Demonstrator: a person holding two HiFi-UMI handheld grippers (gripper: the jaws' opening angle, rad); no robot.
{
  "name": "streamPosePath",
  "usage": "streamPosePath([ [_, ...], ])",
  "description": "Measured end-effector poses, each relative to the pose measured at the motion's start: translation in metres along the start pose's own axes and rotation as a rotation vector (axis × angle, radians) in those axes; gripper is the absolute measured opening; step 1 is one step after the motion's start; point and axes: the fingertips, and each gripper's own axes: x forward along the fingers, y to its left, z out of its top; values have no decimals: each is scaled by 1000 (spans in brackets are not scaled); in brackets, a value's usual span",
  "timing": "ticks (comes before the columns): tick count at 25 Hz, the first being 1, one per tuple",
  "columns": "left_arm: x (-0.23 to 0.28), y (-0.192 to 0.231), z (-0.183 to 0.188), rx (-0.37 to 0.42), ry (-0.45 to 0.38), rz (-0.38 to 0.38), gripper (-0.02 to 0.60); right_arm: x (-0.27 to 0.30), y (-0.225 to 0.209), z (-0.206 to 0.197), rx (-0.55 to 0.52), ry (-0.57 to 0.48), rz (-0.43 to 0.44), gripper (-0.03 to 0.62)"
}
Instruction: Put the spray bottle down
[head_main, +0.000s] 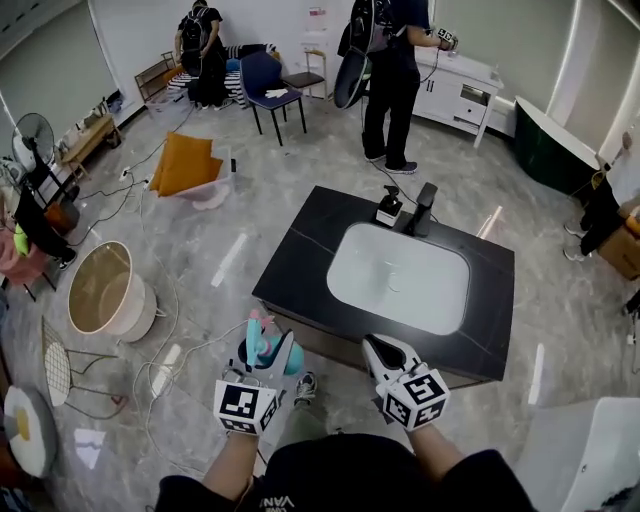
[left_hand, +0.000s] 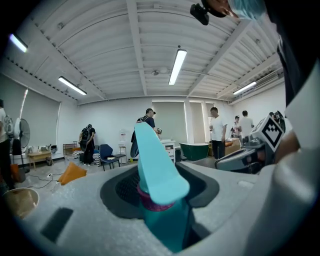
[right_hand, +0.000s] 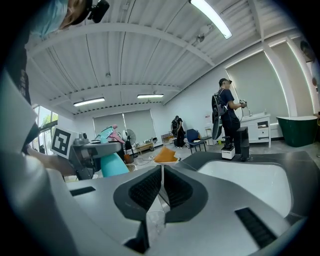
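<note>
A teal spray bottle (head_main: 258, 346) with a pink collar hangs upright between the jaws of my left gripper (head_main: 270, 358), off the front left corner of the black countertop (head_main: 300, 250). In the left gripper view the bottle's neck and trigger (left_hand: 159, 176) fill the gap, with the left gripper (left_hand: 161, 202) shut on it. My right gripper (head_main: 376, 346) hovers at the counter's front edge, its jaws shut together with nothing between them (right_hand: 161, 172). From the right gripper view the bottle (right_hand: 111, 162) shows at the left. A white sink basin (head_main: 400, 275) is set into the countertop.
A black faucet (head_main: 423, 208) and a soap dispenser (head_main: 388, 207) stand behind the basin. On the floor at the left are a round tub (head_main: 105, 290), a wire chair (head_main: 62, 372), cables and an orange cushion (head_main: 183, 163). A person (head_main: 388, 80) stands beyond the counter near a blue chair (head_main: 265, 85).
</note>
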Motion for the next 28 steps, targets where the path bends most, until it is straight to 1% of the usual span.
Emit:
streamPosePath([
  [6, 64, 46, -5, 45, 13, -97, 196, 48, -21, 12, 37, -12, -102, 2],
  [13, 144, 87, -5, 90, -19, -226, 196, 96, -42, 20, 79, -30, -227, 2],
  [17, 183, 102, -8, 103, -32, -297, 196, 118, -50, 20, 108, -29, -293, 2],
  [20, 213, 109, -9, 111, -34, -333, 196, 131, -56, 17, 126, -28, -334, 2],
  [25, 260, 114, -28, 151, -31, -405, 198, 145, -65, 12, 156, -24, -400, 2],
  [28, 292, 114, -39, 152, -28, -436, 198, 149, -72, 9, 171, -22, -443, 2],
])
